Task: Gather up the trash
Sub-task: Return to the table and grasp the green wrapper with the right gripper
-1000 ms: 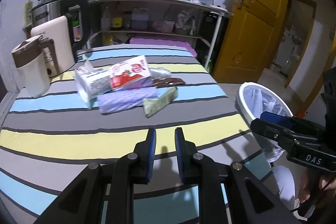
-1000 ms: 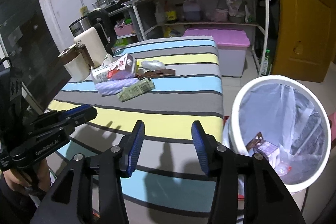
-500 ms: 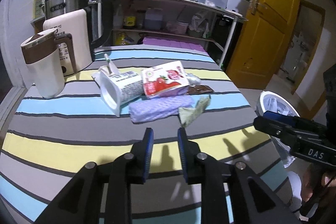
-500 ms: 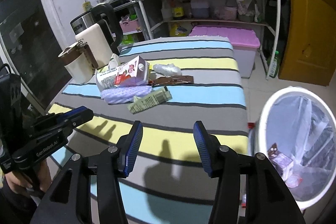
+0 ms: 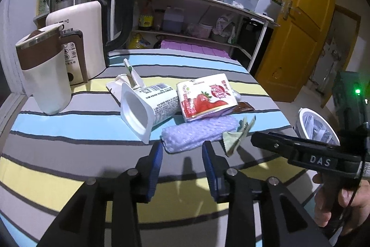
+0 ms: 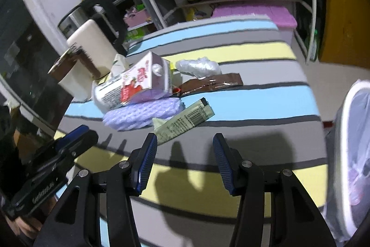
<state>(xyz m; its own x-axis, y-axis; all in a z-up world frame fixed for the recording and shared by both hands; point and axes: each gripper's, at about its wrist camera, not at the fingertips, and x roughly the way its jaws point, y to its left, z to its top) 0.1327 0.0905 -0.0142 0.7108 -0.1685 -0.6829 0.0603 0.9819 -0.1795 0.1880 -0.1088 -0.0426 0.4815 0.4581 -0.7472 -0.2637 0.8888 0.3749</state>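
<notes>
Cluttering striped tablecloth [image 5: 69, 129]: trash near kettle [image 5: 92, 15].

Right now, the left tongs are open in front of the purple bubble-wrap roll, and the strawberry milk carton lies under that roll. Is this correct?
Not quite. The left tongs are open in front of the purple bubble-wrap roll, but the strawberry milk carton lies on top of that roll, not under it. The left wrist view shows this.

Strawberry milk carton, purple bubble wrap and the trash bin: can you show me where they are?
strawberry milk carton [image 5: 207, 96], left wrist view, on its printed strawberry face.
purple bubble wrap [image 5: 198, 134], left wrist view, on the roll's middle.
trash bin [image 6: 346, 122], right wrist view, on its white rim.
</notes>
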